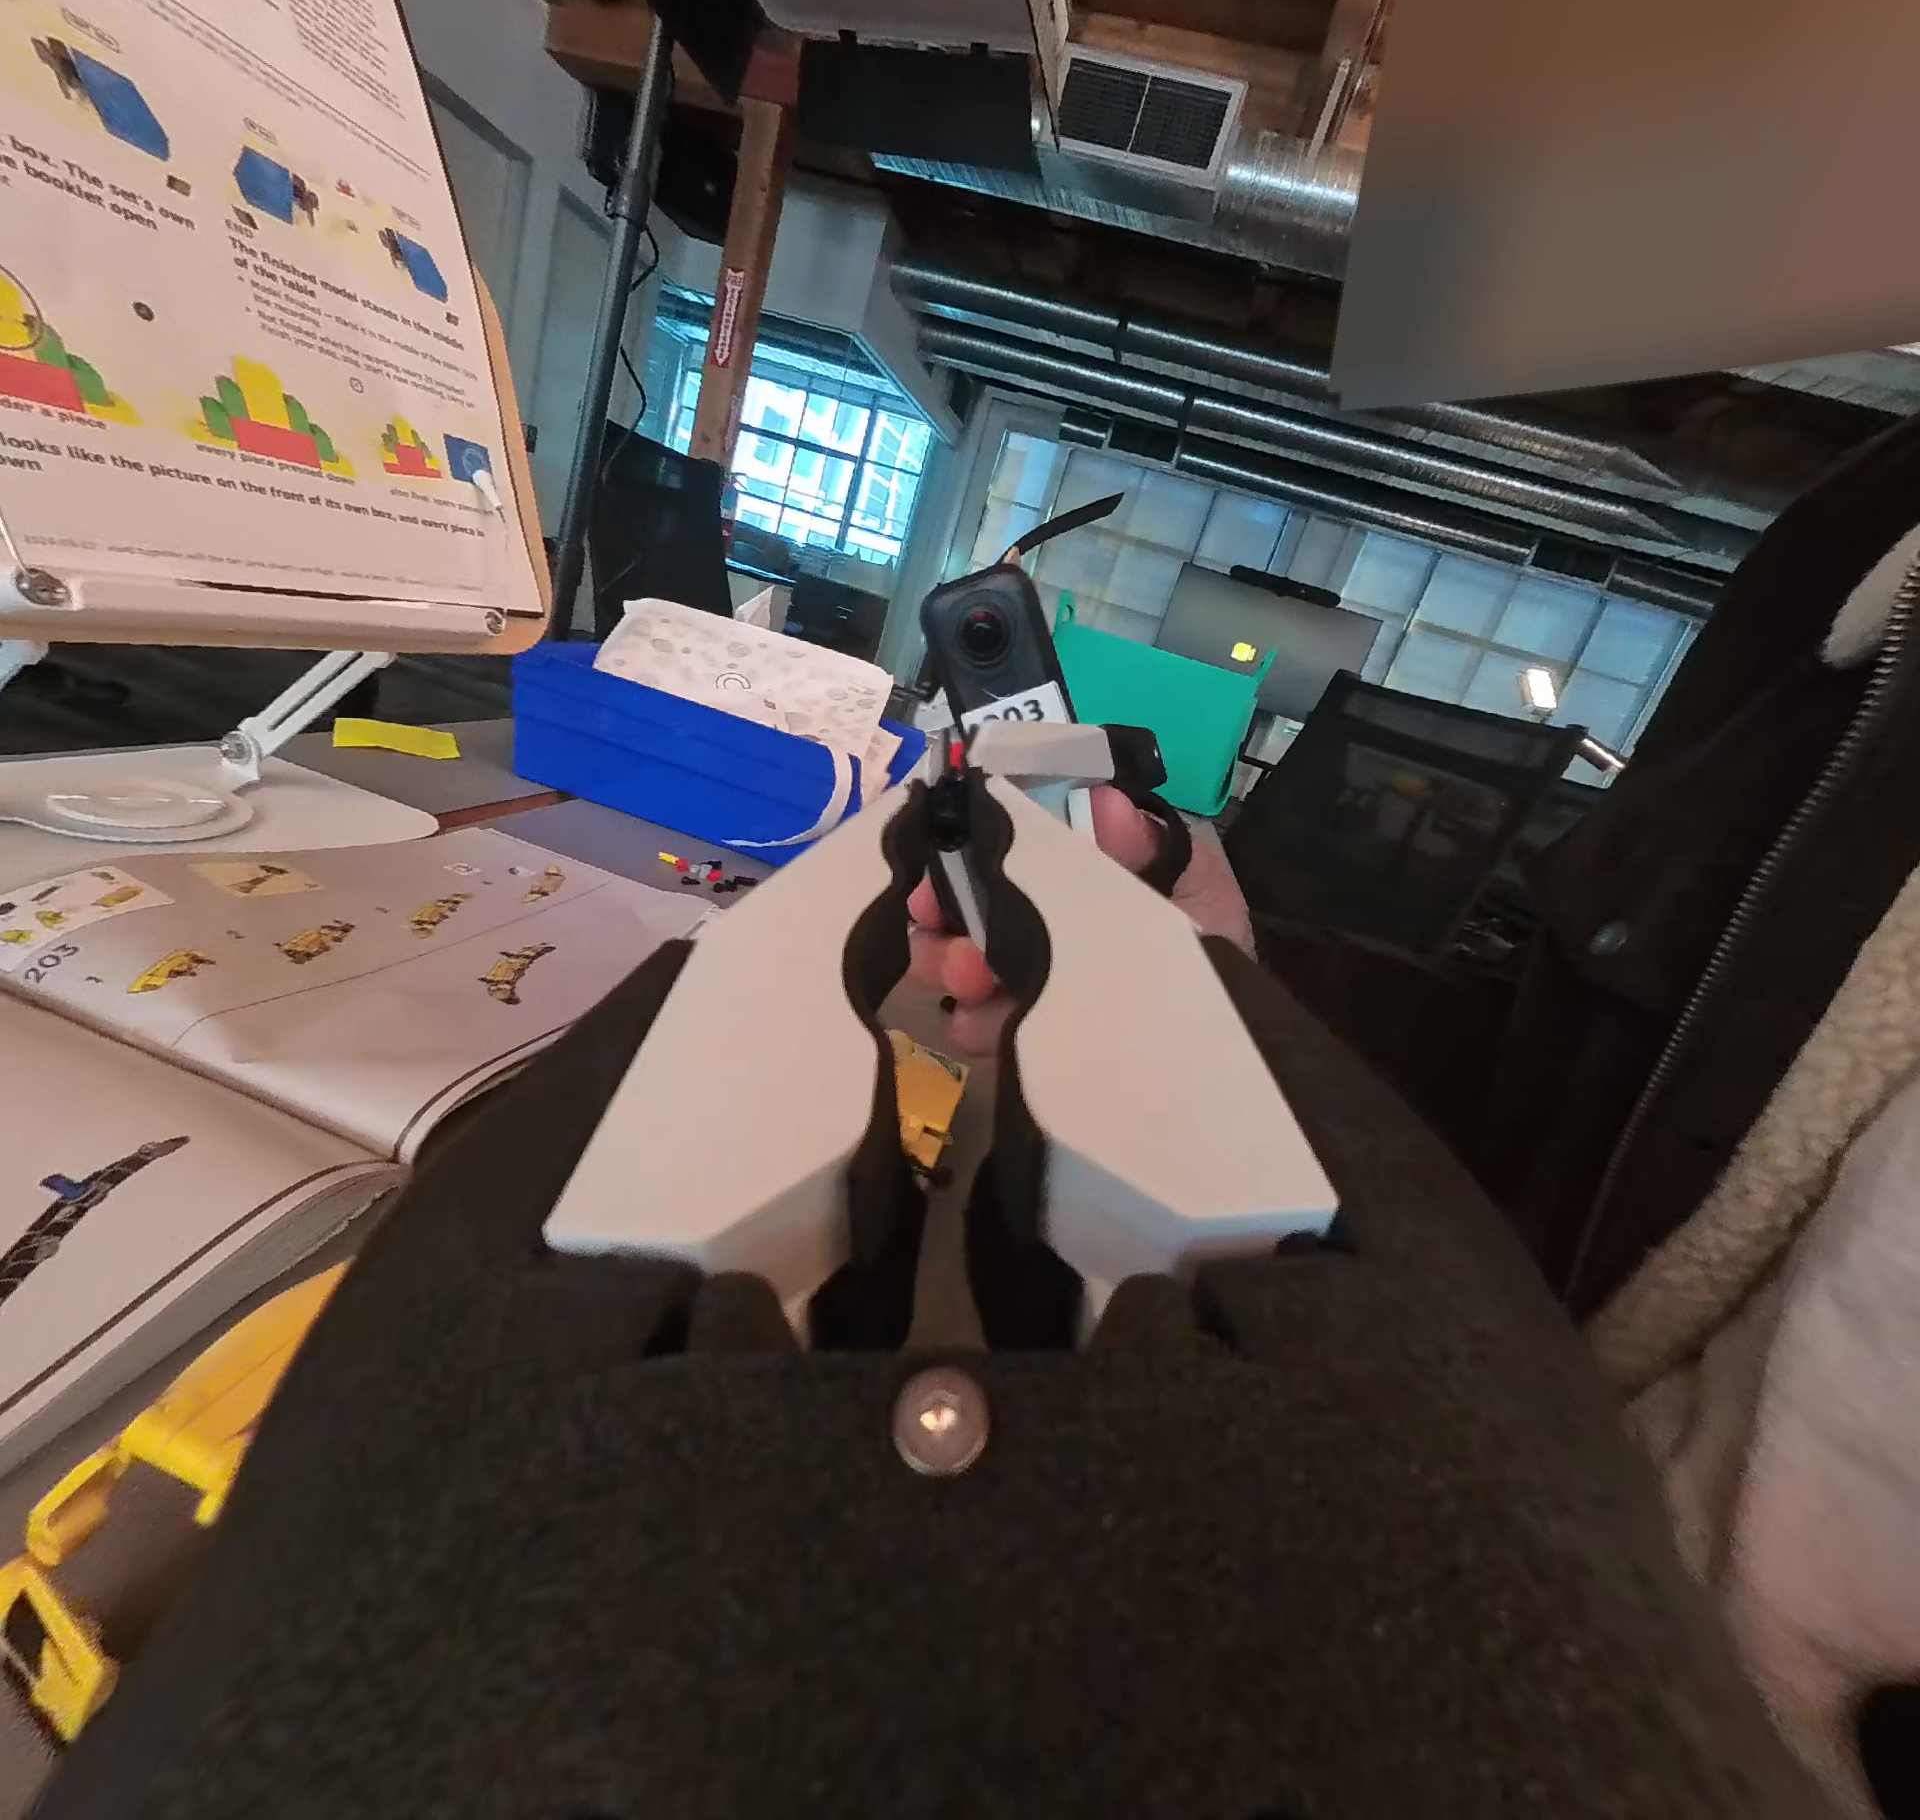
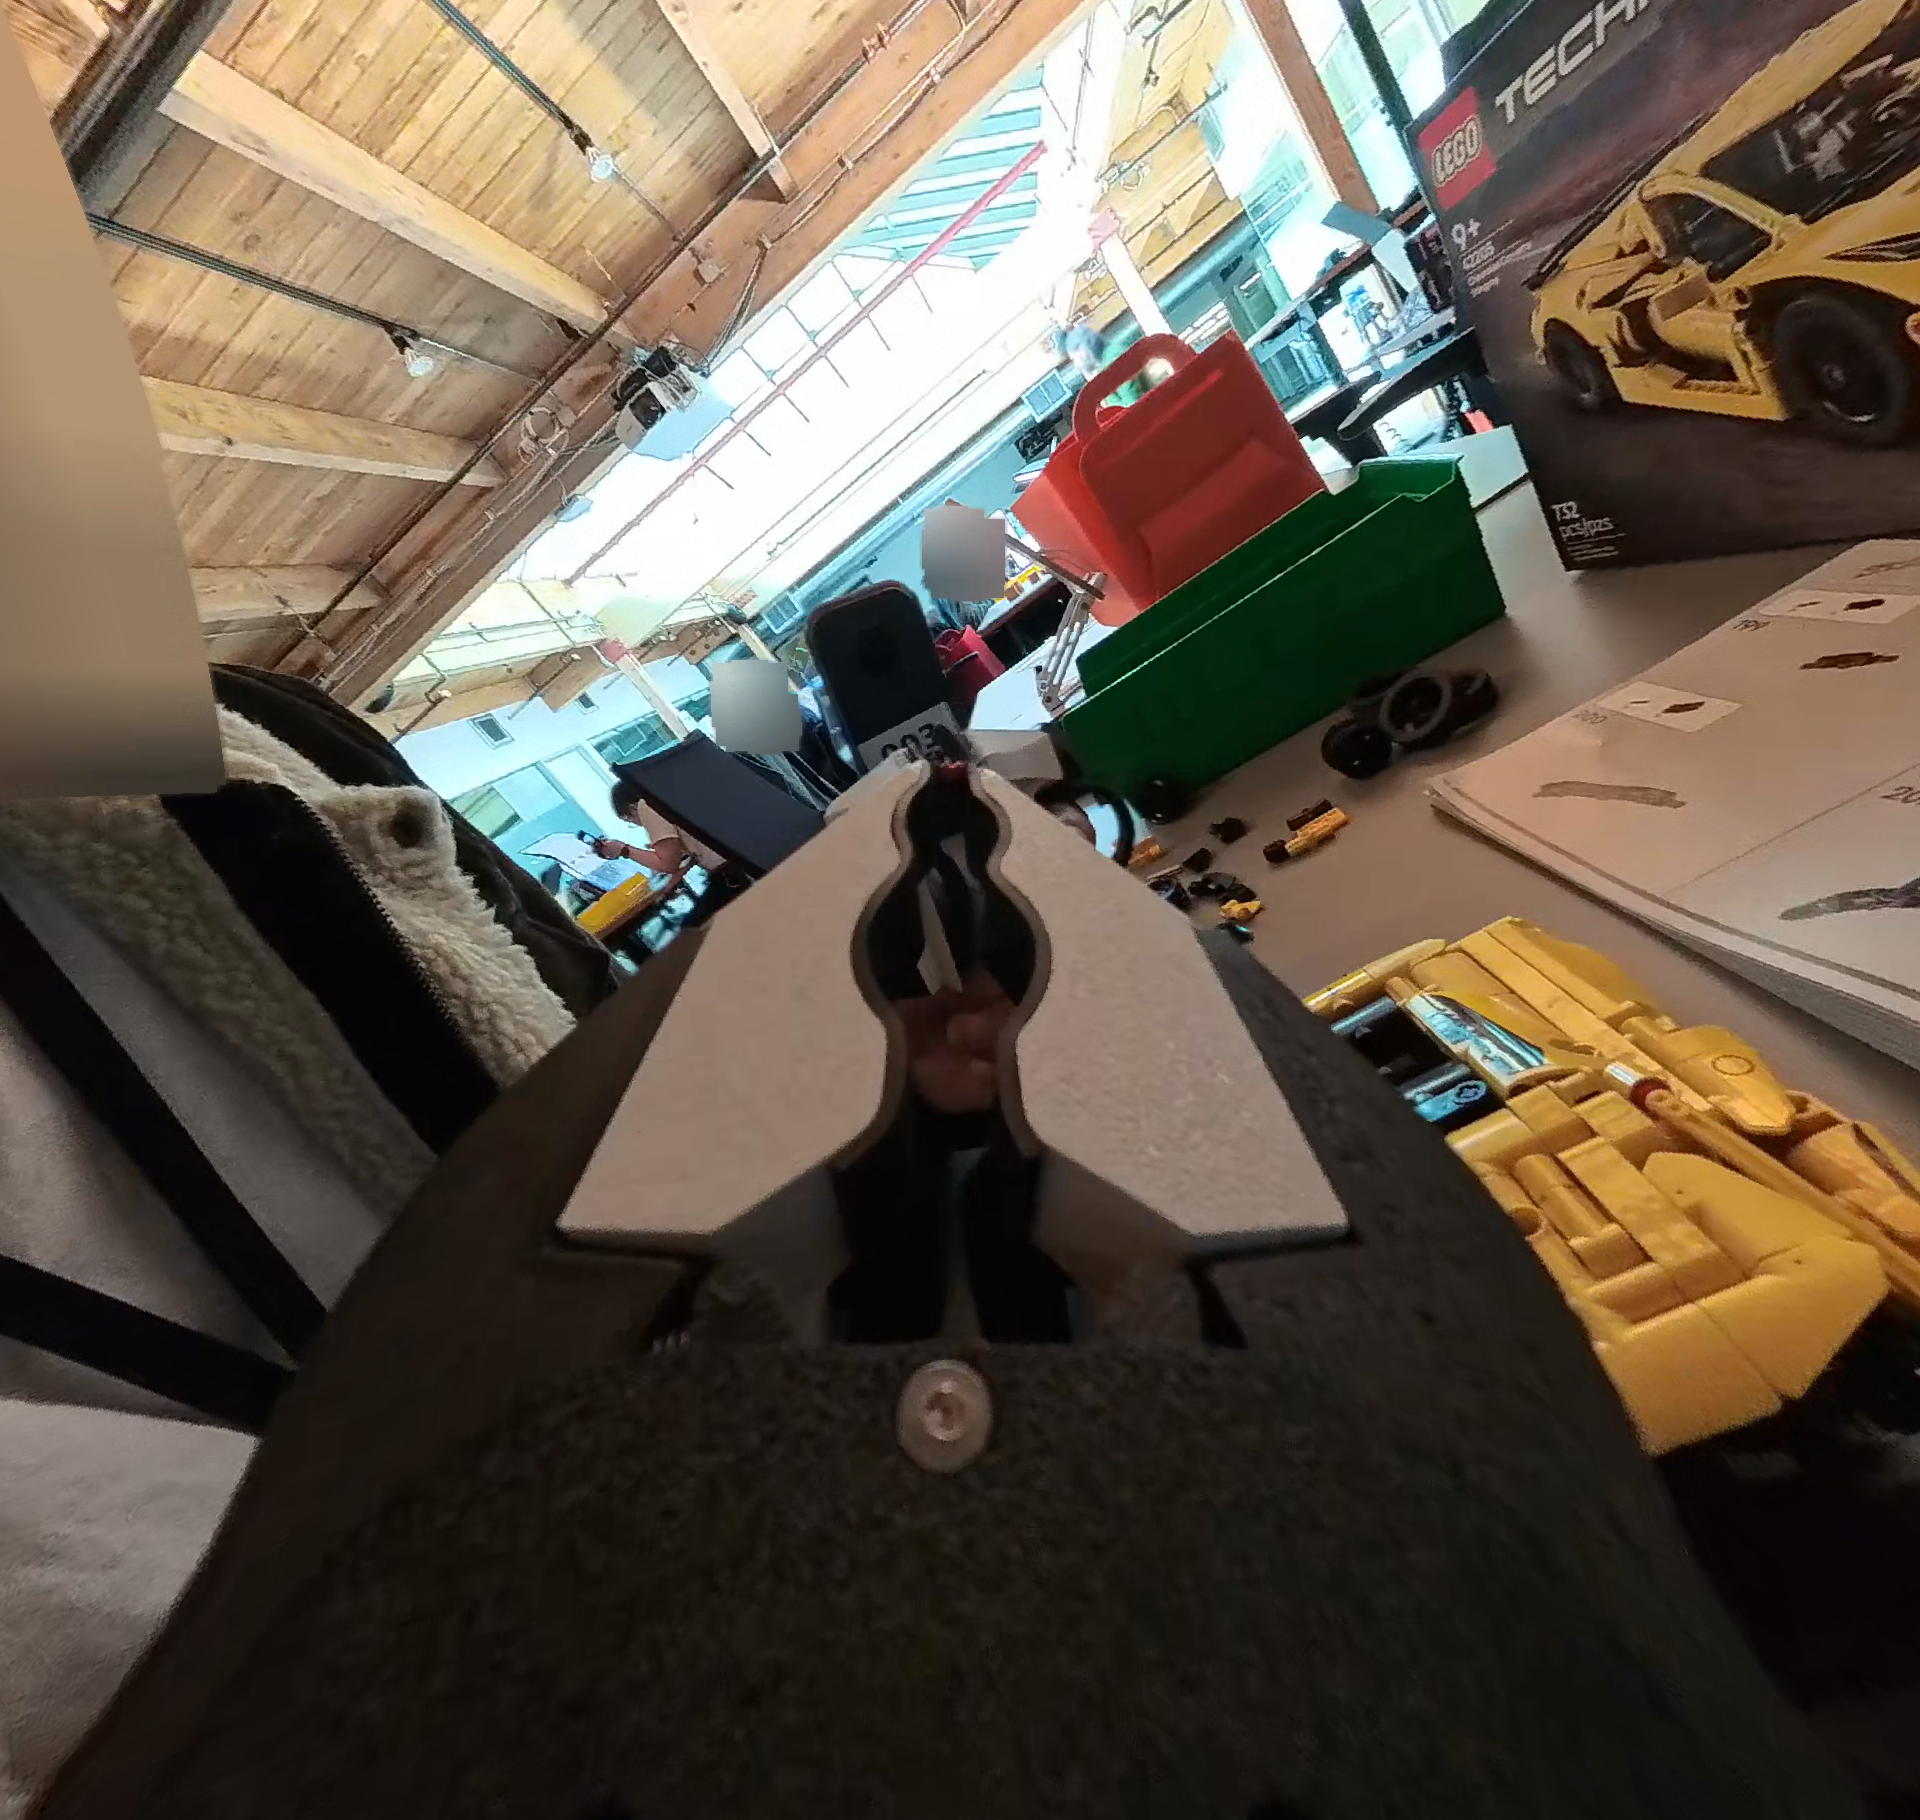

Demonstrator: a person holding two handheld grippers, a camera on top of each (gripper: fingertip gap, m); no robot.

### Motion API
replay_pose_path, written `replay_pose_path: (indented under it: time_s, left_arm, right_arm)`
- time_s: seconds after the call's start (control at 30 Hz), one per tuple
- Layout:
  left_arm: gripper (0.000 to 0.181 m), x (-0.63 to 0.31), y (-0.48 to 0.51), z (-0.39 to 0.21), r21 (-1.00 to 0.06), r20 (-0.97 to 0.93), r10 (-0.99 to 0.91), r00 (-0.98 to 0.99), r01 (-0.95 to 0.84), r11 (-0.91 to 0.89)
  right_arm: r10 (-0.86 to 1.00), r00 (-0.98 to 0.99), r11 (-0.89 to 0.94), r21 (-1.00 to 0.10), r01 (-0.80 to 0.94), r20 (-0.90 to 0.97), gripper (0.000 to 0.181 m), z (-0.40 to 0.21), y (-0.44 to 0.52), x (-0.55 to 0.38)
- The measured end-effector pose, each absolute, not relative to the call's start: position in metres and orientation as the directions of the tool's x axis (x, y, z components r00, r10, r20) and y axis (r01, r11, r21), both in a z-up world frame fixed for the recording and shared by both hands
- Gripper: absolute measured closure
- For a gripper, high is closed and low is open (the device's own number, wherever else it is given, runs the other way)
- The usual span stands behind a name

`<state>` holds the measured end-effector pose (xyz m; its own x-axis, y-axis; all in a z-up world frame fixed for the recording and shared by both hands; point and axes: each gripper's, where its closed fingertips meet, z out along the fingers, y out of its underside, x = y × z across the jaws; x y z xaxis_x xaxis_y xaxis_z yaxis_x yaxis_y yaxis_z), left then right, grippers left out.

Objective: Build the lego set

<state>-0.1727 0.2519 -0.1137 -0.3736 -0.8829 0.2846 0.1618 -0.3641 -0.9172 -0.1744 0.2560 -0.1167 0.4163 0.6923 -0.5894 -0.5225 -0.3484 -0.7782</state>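
My left gripper (image 1: 951, 796) is shut, and a small black piece (image 1: 948, 821) sits between its tips. My right gripper (image 2: 945, 781) is shut with a small red piece (image 2: 948, 771) at its tips. The two grippers meet tip to tip in the air, with the pieces touching. In the left wrist view the right gripper (image 1: 961, 758) faces me, held by a hand (image 1: 1122, 825). The yellow car model (image 2: 1621, 1199) lies on the table under and right of the right gripper. Part of it also shows in the left wrist view (image 1: 73, 1583).
An open instruction booklet (image 1: 312, 949) (image 2: 1714, 783) lies on the table. Loose small pieces (image 1: 707, 871) (image 2: 1216, 877) and black wheels (image 2: 1403, 710) lie by a green bin (image 2: 1288, 648). A blue bin (image 1: 665, 762), the set's box (image 2: 1714, 264) and a sheet on a stand (image 1: 229, 264) stand behind. My two grippers' fingertips are within a few centimetres of each other.
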Motion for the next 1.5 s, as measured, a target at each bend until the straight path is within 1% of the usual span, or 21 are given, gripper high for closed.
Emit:
replay_pose_path:
  time_s: [0.27, 0.43, 0.5, 0.67, 0.77, 0.83, 0.93, 1.03, 1.1, 1.13, 1.23, 1.4, 1.5]
  left_arm:
    - [0.174, -0.175, 0.248, -0.111, -0.956, 0.123, -0.943, -0.308, 0.219, -0.197]
    - [0.174, -0.172, 0.246, -0.116, -0.973, 0.022, -0.969, -0.248, 0.215, -0.078]
    - [0.174, -0.17, 0.248, -0.119, -0.979, 0.009, -0.974, -0.225, 0.198, -0.055]
    - [0.174, -0.171, 0.247, -0.118, -0.948, 0.194, -0.922, -0.336, 0.177, -0.264]
    - [0.174, -0.173, 0.245, -0.116, -0.88, 0.358, -0.817, -0.451, 0.131, -0.457]
    - [0.174, -0.174, 0.244, -0.116, -0.838, 0.428, -0.752, -0.502, 0.09, -0.538]
    - [0.174, -0.176, 0.241, -0.113, -0.748, 0.532, -0.612, -0.585, 0.013, -0.663]
    - [0.174, -0.176, 0.241, -0.116, -0.689, 0.598, -0.52, -0.61, -0.061, -0.722]
    - [0.174, -0.175, 0.242, -0.119, -0.646, 0.642, -0.461, -0.613, -0.108, -0.756]
    - [0.174, -0.175, 0.242, -0.12, -0.638, 0.65, -0.451, -0.611, -0.117, -0.761]
    - [0.174, -0.176, 0.24, -0.121, -0.615, 0.672, -0.405, -0.62, -0.163, -0.771]
    - [0.174, -0.179, 0.237, -0.123, -0.449, 0.737, -0.163, -0.656, -0.295, -0.844]
    - [0.174, -0.179, 0.235, -0.127, -0.417, 0.759, -0.111, -0.641, -0.348, -0.84]
  right_arm:
    - [0.669, 0.258, -0.459, -0.661, -0.593, -0.697, 0.178, -0.114, 0.253, -0.177]
    - [0.65, 0.248, -0.493, -0.647, -0.582, -0.718, 0.178, -0.118, 0.252, -0.175]
    - [0.632, 0.278, -0.496, -0.653, -0.572, -0.724, 0.179, -0.123, 0.254, -0.173]
    - [0.678, 0.356, -0.427, -0.739, -0.521, -0.643, 0.178, -0.121, 0.252, -0.174]
    - [0.714, 0.441, -0.346, -0.821, -0.454, -0.544, 0.178, -0.121, 0.249, -0.176]
    - [0.731, 0.495, -0.296, -0.872, -0.389, -0.469, 0.178, -0.12, 0.247, -0.177]
    - [0.75, 0.589, -0.173, -0.949, -0.265, -0.301, 0.179, -0.118, 0.244, -0.178]
    - [0.733, 0.67, -0.057, -0.993, -0.108, -0.115, 0.178, -0.12, 0.244, -0.178]
    - [0.697, 0.717, 0.001, -1.0, 0.008, 0.006, 0.178, -0.123, 0.245, -0.177]
    - [0.691, 0.723, -0.005, -1.0, 0.025, 0.015, 0.178, -0.124, 0.246, -0.177]
    - [0.714, 0.7, -0.028, -1.0, -0.011, -0.028, 0.178, -0.126, 0.244, -0.178]
    - [0.72, 0.691, 0.032, -0.997, 0.067, 0.069, 0.178, -0.128, 0.241, -0.181]
    - [0.711, 0.687, 0.059, -0.986, 0.155, 0.15, 0.178, -0.131, 0.239, -0.182]
